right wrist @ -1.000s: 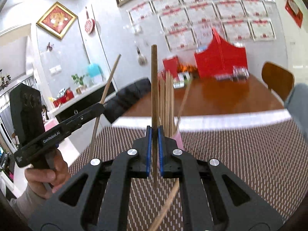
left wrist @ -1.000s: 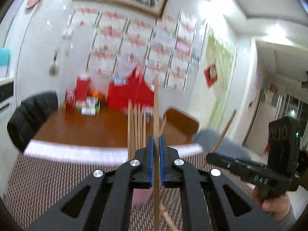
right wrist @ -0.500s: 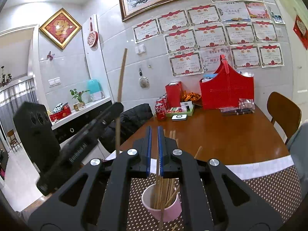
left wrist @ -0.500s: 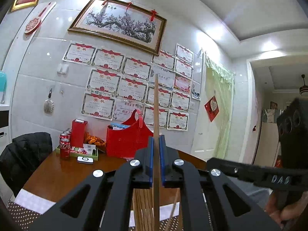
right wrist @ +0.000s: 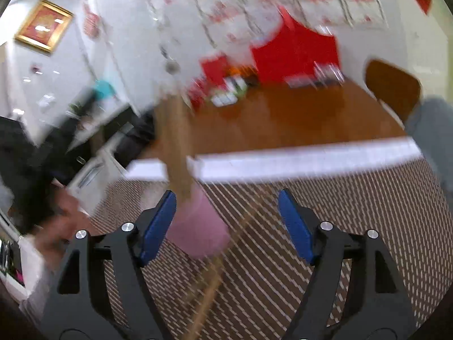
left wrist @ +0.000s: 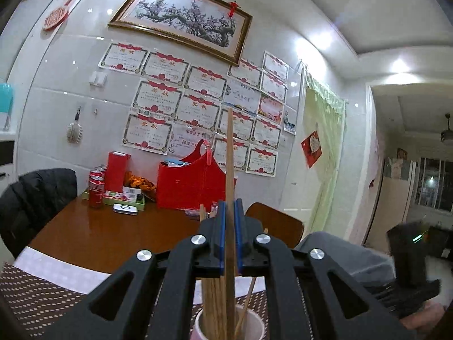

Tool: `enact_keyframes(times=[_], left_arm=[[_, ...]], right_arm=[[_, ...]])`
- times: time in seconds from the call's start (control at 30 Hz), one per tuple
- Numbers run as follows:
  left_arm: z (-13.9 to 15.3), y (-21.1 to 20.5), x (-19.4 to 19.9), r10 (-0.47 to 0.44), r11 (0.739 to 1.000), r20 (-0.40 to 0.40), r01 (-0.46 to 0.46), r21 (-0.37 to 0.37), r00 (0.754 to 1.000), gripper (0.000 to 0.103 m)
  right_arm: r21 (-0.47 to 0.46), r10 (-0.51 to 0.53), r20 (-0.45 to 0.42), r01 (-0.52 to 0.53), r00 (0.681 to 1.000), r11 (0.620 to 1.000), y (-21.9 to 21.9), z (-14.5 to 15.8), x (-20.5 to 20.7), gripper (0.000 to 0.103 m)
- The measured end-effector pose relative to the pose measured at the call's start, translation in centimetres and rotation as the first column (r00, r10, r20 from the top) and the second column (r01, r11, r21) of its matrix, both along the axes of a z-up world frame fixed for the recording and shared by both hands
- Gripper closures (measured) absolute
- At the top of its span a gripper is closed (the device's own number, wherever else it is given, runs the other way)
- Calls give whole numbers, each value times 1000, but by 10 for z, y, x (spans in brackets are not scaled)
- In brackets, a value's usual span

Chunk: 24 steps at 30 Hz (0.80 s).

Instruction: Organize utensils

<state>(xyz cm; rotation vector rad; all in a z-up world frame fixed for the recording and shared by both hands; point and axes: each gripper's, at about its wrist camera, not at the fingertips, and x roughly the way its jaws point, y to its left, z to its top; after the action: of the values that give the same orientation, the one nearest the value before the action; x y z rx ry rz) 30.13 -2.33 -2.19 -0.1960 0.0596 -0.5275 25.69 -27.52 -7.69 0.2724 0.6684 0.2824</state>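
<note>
Certificates with red trim are covering the tiled wall (left wrist: 70,56) behind the brown table (left wrist: 99,238), under a framed plum-blossom painting (left wrist: 181,19), and everything else you are working with is sitting nearer you than that table's bare wood. Closest to you, a woven brown placemat (right wrist: 354,226) is lying over the table's near part, past a white strip. A pink cup (right wrist: 198,229) is standing on that placemat, and a bundle of wooden chopsticks (left wrist: 215,306) is standing upright inside it.

Your left gripper (left wrist: 230,235) is pointing level above the cup, its blue pads pressed tight on a single chopstick (left wrist: 230,155). That stick is standing upright, its top reaching up in front of the certificates and its lower end dipping into the cup among the others.

Your right gripper (right wrist: 226,221) is tilting down toward the placemat, and its jaws have just been opening; they are now standing wide apart and gripping nothing. The cup is showing between the spread pads, beyond them, and one loose chopstick (right wrist: 215,277) is lying slanted on the placemat in front of the cup. That view is heavily blurred.

At the table's far side, a red basket (left wrist: 192,187), a red box (left wrist: 117,170) and red cans (left wrist: 96,189) are sitting against the wall.
</note>
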Motion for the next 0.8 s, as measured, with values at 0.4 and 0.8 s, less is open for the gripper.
enact_keyframes(times=[0.4,0.8], left_arm=[[-14,22,-33,50,998,-70,-47,44,996,97],[-19,33,-38,47,997,-87,-42,59,995,97]], right_arm=[[-115,2,-314,-40,949,993,42,-77,49,68],[-264,63,-357,-165,932,950,87,-94,56,75]])
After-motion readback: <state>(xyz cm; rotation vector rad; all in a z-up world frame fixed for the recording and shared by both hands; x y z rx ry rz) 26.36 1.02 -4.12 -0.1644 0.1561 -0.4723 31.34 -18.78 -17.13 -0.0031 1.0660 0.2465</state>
